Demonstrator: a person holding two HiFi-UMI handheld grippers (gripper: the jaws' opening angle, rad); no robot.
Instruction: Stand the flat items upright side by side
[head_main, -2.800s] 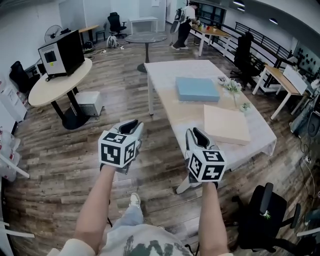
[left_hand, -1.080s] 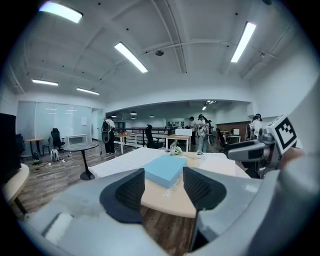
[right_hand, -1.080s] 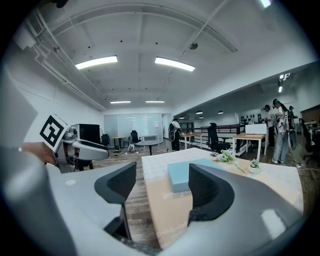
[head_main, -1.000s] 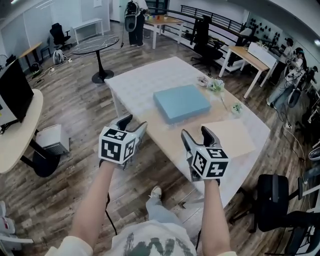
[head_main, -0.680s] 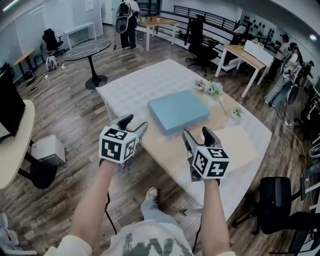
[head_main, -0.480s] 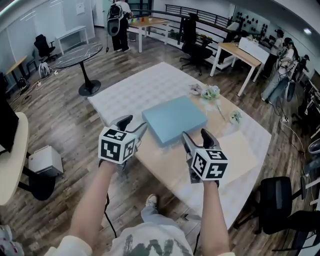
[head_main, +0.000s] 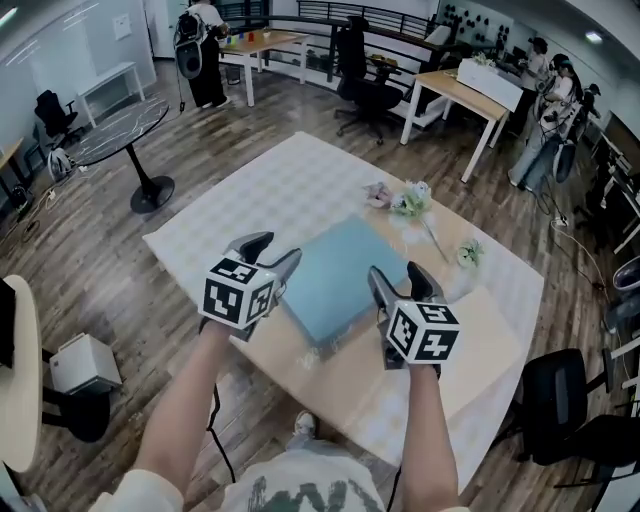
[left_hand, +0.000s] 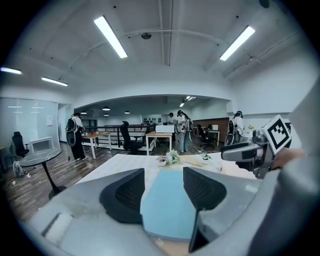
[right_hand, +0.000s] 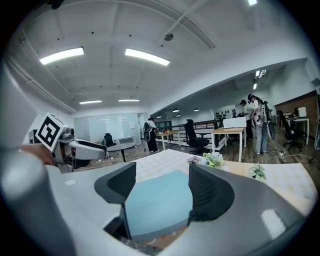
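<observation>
Closer to the tabletop (head_main: 230, 215) now than half a second ago: both tools have come forward over its near edge, and the blue slab (head_main: 335, 275), which lay beyond them, sits between them in the head view.

- Left tool (head_main: 272, 250): jaws apart, nothing clamped. Its own view shows the blue slab (left_hand: 167, 200) through the gap, lying flat further on.
- Right tool (head_main: 398, 278): jaws apart, nothing clamped. The blue slab (right_hand: 157, 202) shows through its gap too.
- Beige slab (head_main: 490, 340): flat on the tabletop, right of the blue one, partly covered by the right tool and forearm in the head view.
- Checked cloth (head_main: 300, 175), white, covers the far and right parts of the tabletop; bare wood under both slabs.
- Flower sprigs (head_main: 405, 198) past the blue slab's far corner; a smaller sprig (head_main: 467, 252) off to the right.
- Around: black office chair (head_main: 560, 400) at the tabletop's right end, round glass table (head_main: 120, 130) to the far left, white box (head_main: 85, 362) on the floor, person with a backpack (head_main: 200, 40) at a far desk.
- Markings: marker cubes (head_main: 238, 298) carry black-and-white square patterns. Shirt print at the bottom edge is too blurred to read.
</observation>
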